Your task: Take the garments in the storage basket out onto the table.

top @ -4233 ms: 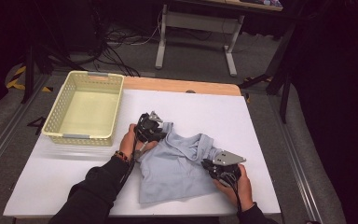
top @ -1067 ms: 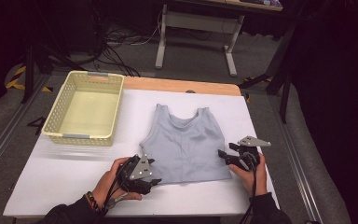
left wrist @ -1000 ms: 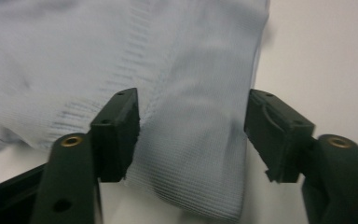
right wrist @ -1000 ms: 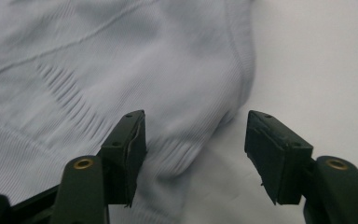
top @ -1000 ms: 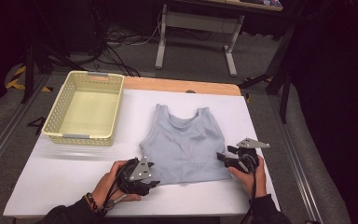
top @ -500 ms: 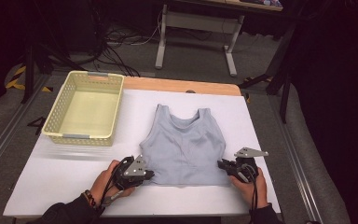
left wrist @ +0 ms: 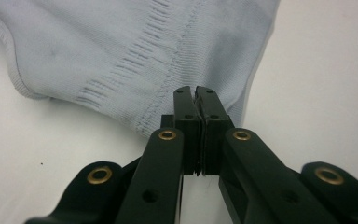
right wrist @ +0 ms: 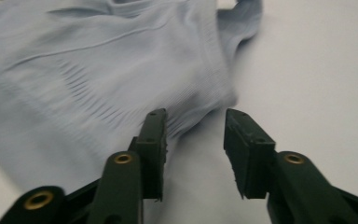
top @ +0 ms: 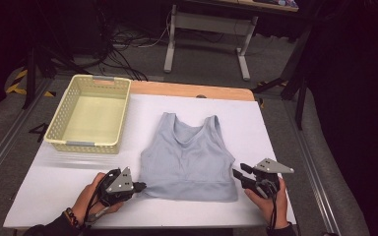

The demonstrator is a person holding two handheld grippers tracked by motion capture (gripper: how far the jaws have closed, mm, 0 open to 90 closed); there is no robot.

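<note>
High view: tabletop (top: 54, 196) w/ basket (top: 89, 114) far left | grey crop top (top: 187, 155) flat at centre, hem toward person | step: grab both hem corners | left gripper (top: 139, 186) pinching hem's left corner | right gripper (top: 238, 173) jaws just been opening, spread, nothing between, beside right corner | next: right needs to close on corner.

top (top: 187, 157): pale blue-grey knit cloth, matt, finely ribbed, with a stitched seam and a ribbed hem band
basket (top: 89, 114): cream plastic, lattice walls, slight sheen
table (top: 54, 172): smooth white matt covering; bare wood strip along the far edge
left gripper (left wrist: 196, 100): black hard plastic jaws, dull sheen, brass-coloured rivets
right gripper (right wrist: 193, 133): same black plastic, rough matt pads, brass-coloured rivets
gripper plates: flat grey, matt
</note>
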